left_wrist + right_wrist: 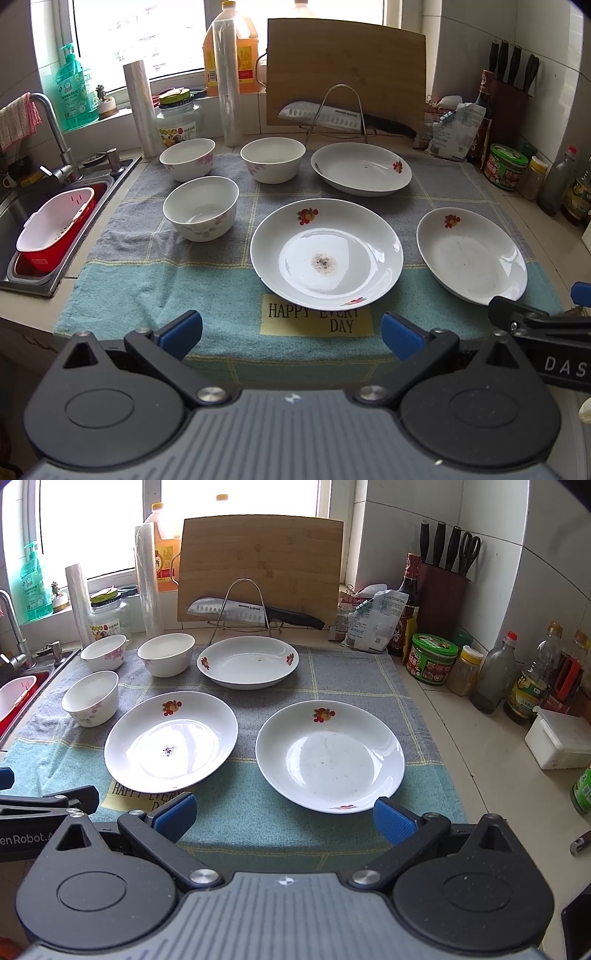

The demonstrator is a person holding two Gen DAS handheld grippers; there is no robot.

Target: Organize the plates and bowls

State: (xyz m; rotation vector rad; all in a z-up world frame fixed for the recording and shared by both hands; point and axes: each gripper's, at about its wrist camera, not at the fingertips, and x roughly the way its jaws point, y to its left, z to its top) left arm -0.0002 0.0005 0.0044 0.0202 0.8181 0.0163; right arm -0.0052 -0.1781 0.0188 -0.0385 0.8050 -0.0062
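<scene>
Three white flowered plates lie on a checked towel point(147, 280): a middle plate point(326, 254) point(170, 741) with a dark stain, a right plate point(471, 255) point(330, 756), and a far plate point(361, 168) point(247, 661). Three white bowls stand at the left: a near bowl point(201, 207) point(91, 698), a back left bowl point(187, 158) point(103, 651) and a back middle bowl point(273, 159) point(166, 654). My left gripper point(291, 334) is open at the towel's front edge, before the middle plate. My right gripper point(283, 818) is open just before the right plate.
A sink point(22, 206) with a red and white strainer basket point(55, 229) lies left. A cutting board point(258, 568), a knife on a wire rack point(251, 614), film rolls and bottles line the back. Jars, sauce bottles point(495, 675) and a white box point(561, 742) crowd the right counter.
</scene>
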